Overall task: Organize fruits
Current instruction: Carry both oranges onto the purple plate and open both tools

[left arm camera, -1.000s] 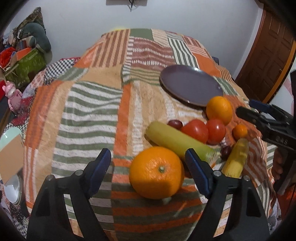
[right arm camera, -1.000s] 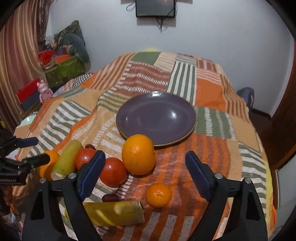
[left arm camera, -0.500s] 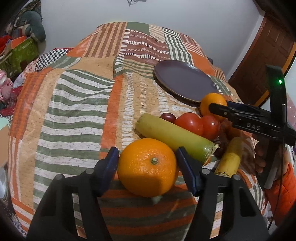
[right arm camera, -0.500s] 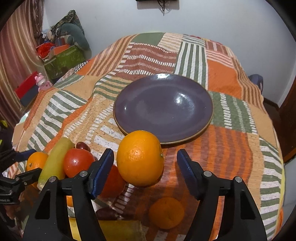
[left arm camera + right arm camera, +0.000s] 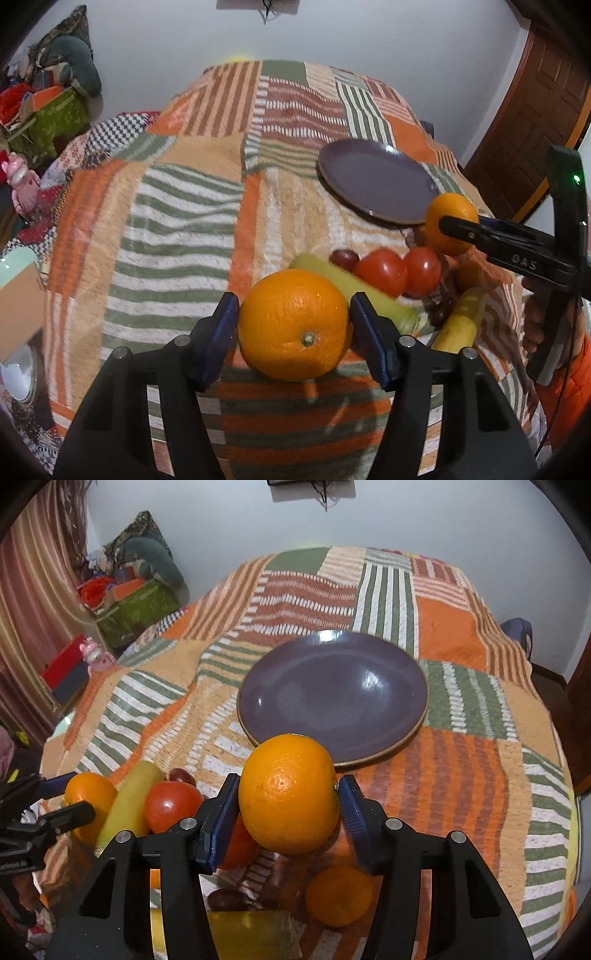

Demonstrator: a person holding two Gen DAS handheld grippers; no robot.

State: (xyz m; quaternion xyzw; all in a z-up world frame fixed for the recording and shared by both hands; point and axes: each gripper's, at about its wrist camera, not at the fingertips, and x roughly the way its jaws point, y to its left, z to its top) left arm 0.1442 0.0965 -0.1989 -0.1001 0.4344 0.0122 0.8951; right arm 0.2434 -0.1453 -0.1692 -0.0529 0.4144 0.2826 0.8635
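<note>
My left gripper (image 5: 293,326) is shut on a large orange (image 5: 293,325) at the near edge of the quilt-covered table. My right gripper (image 5: 287,805) is shut on a second orange (image 5: 289,799) and holds it just in front of the empty purple plate (image 5: 332,694). In the left wrist view the right gripper (image 5: 458,225) with its orange (image 5: 448,214) sits at the plate's (image 5: 376,184) near rim. Two tomatoes (image 5: 382,271), a green-yellow banana (image 5: 369,295), a yellow banana (image 5: 460,321) and dark grapes (image 5: 343,256) lie between the grippers. A small mandarin (image 5: 338,895) lies below the right gripper.
The patchwork quilt (image 5: 177,221) covers the whole table and drops off at its edges. A green box (image 5: 133,609) and clutter stand on the floor at the left. A wooden door (image 5: 532,122) is at the right. The left gripper (image 5: 55,812) shows at the right wrist view's left edge.
Both grippers have closed: the left onto the near orange, the right onto the orange by the plate. The right gripper moved forward over the fruit toward the plate.
</note>
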